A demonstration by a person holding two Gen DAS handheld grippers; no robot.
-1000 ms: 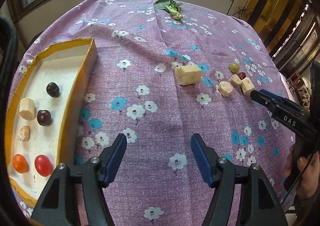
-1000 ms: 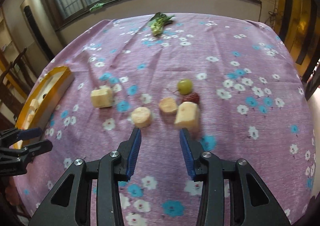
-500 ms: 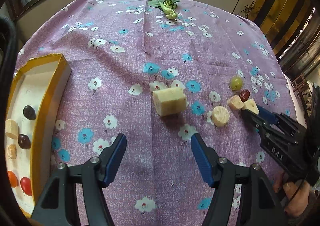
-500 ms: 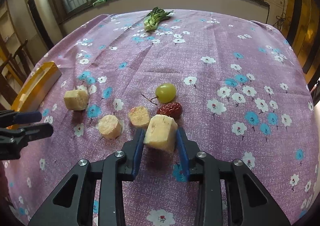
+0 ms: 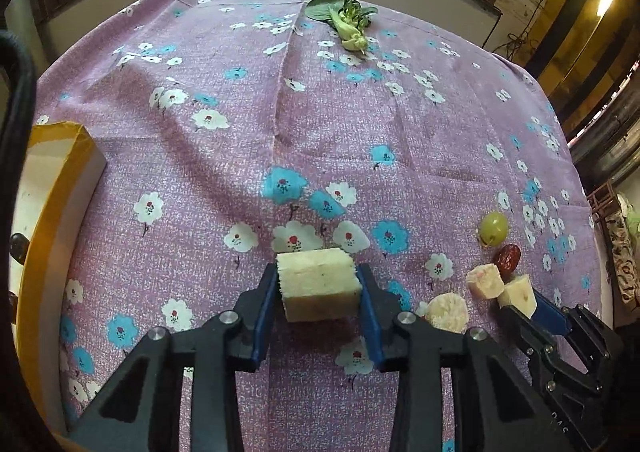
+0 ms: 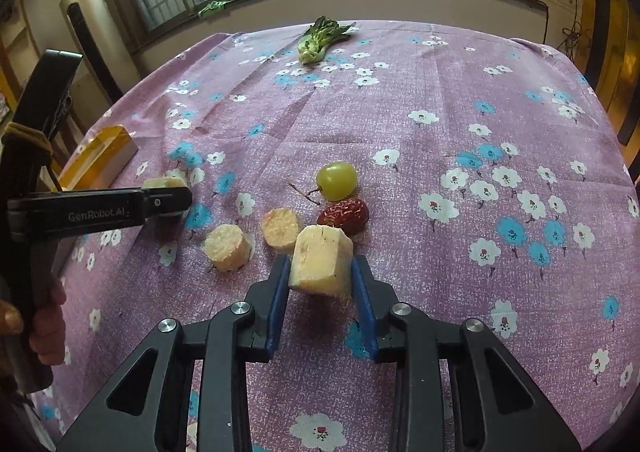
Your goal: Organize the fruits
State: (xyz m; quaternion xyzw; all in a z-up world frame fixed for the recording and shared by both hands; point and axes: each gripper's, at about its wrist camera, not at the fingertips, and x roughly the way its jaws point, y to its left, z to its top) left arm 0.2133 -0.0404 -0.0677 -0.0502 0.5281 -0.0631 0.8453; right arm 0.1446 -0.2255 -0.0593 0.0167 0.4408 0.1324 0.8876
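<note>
My left gripper (image 5: 318, 272) points down at the purple flowered cloth, its jaws closing, blue pads touching both sides of a pale rectangular fruit chunk (image 5: 320, 292). My right gripper (image 6: 320, 272) is shut on a second pale chunk (image 6: 322, 258), held just above the cloth. Beside it lie a green grape (image 6: 337, 180), a red date (image 6: 344, 213) and two round pale slices (image 6: 228, 248) (image 6: 281, 228). The yellow-rimmed tray (image 5: 60, 191) stands at the left, with a dark fruit (image 5: 18, 248) showing in it.
A leafy green vegetable (image 5: 346, 17) lies at the far edge of the table, under the windows. A hand (image 6: 48, 316) holds the left gripper's handle at the left of the right wrist view. Bare cloth lies between the tray and the fruit cluster.
The left gripper moved right from the tray to the rectangular chunk and closed around it. The right gripper closed on its chunk half a second ago and still holds it.
</note>
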